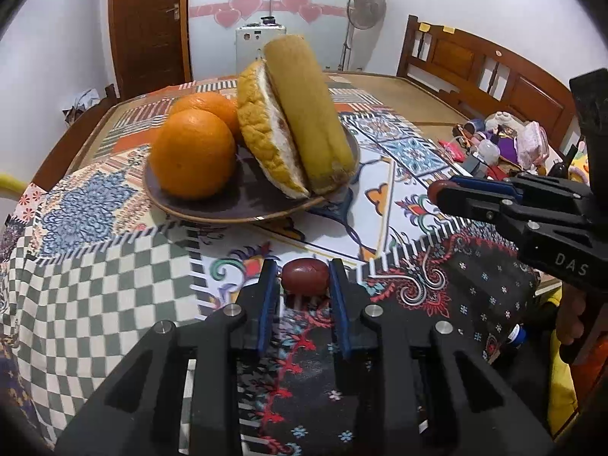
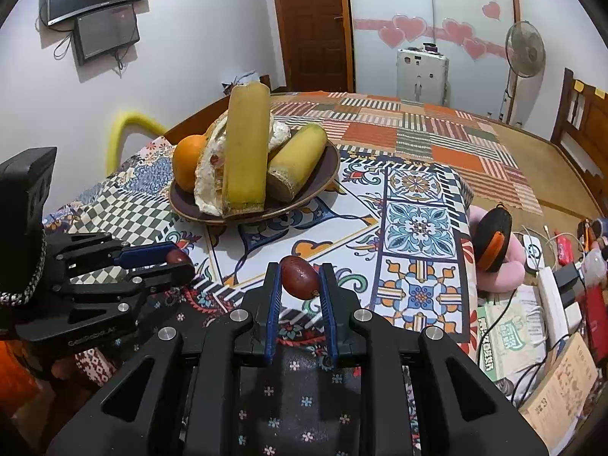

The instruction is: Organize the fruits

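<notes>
Two dark red fruits, one [image 1: 305, 275] pinched in the left gripper [image 1: 304, 285], the other [image 2: 300, 276] in the right gripper [image 2: 300, 285], both near the plate [image 1: 243, 209].

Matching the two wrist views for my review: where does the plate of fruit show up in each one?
Left wrist view: the plate sits left of centre, above the left gripper, with two oranges at its front left.
Right wrist view: the plate sits upper centre-left, one orange at its left edge.
Shared landmark: the standing fan by the back wall.
</notes>
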{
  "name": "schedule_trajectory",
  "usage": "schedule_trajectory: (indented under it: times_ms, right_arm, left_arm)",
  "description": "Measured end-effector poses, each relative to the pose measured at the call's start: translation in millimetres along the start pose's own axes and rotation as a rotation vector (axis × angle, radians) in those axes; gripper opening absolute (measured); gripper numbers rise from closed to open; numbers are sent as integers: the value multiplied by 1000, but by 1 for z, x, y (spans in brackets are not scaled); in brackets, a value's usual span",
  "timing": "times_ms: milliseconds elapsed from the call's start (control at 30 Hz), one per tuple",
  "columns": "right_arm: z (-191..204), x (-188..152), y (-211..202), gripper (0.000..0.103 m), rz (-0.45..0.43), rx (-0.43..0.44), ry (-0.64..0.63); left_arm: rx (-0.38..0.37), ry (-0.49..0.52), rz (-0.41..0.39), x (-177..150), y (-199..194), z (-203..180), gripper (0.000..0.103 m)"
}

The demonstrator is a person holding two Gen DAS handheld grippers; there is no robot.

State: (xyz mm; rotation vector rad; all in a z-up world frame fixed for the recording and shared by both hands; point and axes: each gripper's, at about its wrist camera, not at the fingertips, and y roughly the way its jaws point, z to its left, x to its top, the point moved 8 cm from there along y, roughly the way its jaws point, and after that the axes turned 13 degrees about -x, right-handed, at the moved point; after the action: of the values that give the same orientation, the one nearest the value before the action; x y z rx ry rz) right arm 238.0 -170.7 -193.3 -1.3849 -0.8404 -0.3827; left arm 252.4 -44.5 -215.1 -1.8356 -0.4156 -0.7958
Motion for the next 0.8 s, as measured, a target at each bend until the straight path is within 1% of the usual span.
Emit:
schedule_trajectory:
  times_ms: [167,333,567,700,800]
  right_arm:
    - [6,7,3,18,-11,13,-2]
    - [11,18,8,18,-26,20,-10]
    - [16,34,26,18,-23,10,-20]
    - [17,39,36,18,-12,3,-25]
    - [18,39,42,18,0,16,-28]
  left_arm:
    - [23,-33,-46,12,-19,23,27]
    - [48,-59,-72,24,-26,41,27]
    - [57,-45,-87,41,-14,42,27]
    - [68,-32,-77,43,-6,44,27]
    - [72,-32,-75,44,-2,46,27]
